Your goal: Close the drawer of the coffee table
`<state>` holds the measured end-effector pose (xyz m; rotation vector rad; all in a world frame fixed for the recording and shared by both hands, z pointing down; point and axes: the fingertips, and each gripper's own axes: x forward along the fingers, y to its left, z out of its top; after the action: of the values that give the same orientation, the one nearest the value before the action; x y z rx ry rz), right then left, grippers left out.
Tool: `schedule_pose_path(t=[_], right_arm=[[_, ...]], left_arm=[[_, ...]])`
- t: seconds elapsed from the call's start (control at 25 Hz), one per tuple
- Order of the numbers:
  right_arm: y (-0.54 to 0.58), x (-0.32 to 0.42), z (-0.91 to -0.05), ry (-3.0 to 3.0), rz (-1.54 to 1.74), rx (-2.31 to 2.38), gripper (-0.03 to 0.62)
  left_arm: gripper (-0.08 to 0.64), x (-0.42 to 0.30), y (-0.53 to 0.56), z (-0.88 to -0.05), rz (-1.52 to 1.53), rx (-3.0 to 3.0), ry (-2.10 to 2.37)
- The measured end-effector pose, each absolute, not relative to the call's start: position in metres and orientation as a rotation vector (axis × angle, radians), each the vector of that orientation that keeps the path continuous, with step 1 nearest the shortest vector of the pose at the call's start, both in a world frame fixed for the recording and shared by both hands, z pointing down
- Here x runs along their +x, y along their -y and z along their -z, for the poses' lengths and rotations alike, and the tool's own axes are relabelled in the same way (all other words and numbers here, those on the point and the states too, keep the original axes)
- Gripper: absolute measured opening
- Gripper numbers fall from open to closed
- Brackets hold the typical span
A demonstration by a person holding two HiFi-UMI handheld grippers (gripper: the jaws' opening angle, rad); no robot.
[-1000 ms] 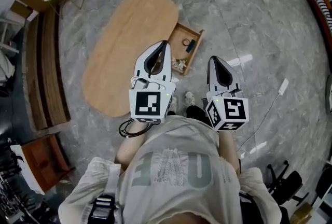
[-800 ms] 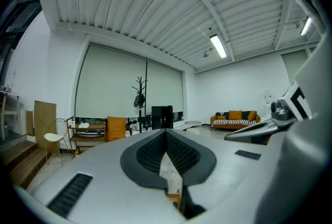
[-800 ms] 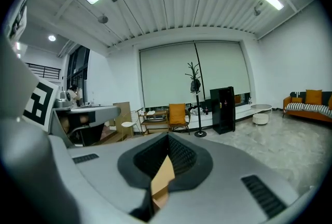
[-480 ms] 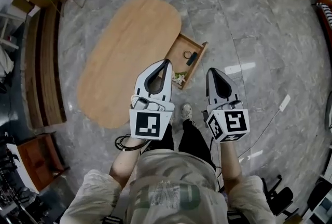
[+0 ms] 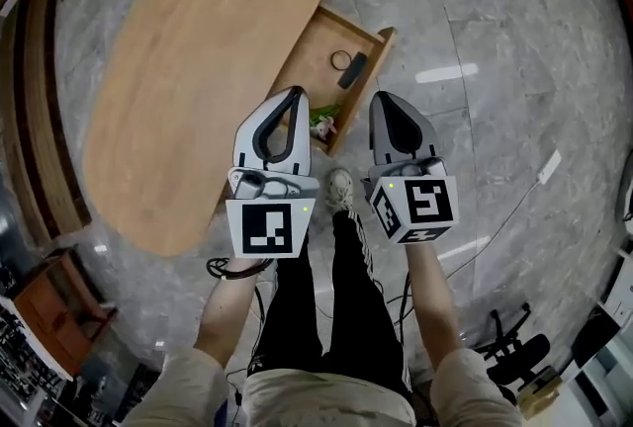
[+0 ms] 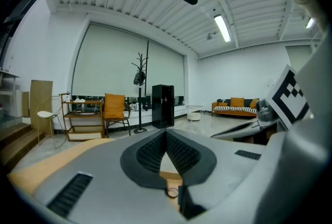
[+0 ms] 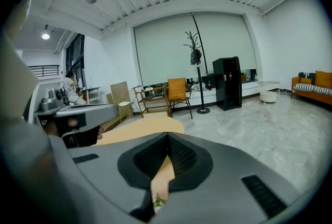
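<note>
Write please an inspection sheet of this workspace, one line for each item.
Surface: oval wooden coffee table on a grey stone floor.
Job's things: drawer standing open at the table's side.
Clutter: ring, dark bar and small green-white item inside the drawer.
Grippers: left gripper and right gripper both shut, empty, short of the drawer.
Cables: white cable on the floor; black cable beside the left gripper.
Surroundings: chair base at lower right.

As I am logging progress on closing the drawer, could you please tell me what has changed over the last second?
The left gripper and right gripper have come down towards the open light-wood drawer of the oval wooden coffee table, which now looks nearer. Nothing was gripped or released. Unchanged: both jaws shut and empty, drawer open.
</note>
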<state>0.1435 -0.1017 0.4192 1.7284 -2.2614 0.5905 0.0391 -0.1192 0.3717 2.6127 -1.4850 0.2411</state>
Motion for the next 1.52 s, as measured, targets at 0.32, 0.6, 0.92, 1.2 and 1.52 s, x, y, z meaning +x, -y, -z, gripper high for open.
schedule_pose_path(t=[0.32, 0.6, 0.92, 1.2, 1.52], right_arm=[[0.078, 0.141, -0.524, 2.176, -0.684, 1.652, 0.005], [0.071, 0.144, -0.549, 2.146, -0.739, 1.650, 0.005], [0.086, 0.157, -0.614, 2.031, -1.224, 1.579, 0.204], [0.092, 0.190, -0.711, 1.578, -1.838, 1.665, 0.207], [0.087, 0.191, -0.755, 1.414, -1.927, 1.634, 0.190]], left_arm=[[0.008, 0.040, 0.111, -0.466, -0.306, 2.540, 1.484], [0.008, 0.043, 0.106, -0.486, -0.356, 2.556, 1.458], [0.008, 0.043, 0.110, -0.490, -0.393, 2.579, 1.452], [0.008, 0.040, 0.102, -0.507, -0.478, 2.583, 1.444], [0.008, 0.031, 0.097, -0.528, -0.562, 2.578, 1.427]])
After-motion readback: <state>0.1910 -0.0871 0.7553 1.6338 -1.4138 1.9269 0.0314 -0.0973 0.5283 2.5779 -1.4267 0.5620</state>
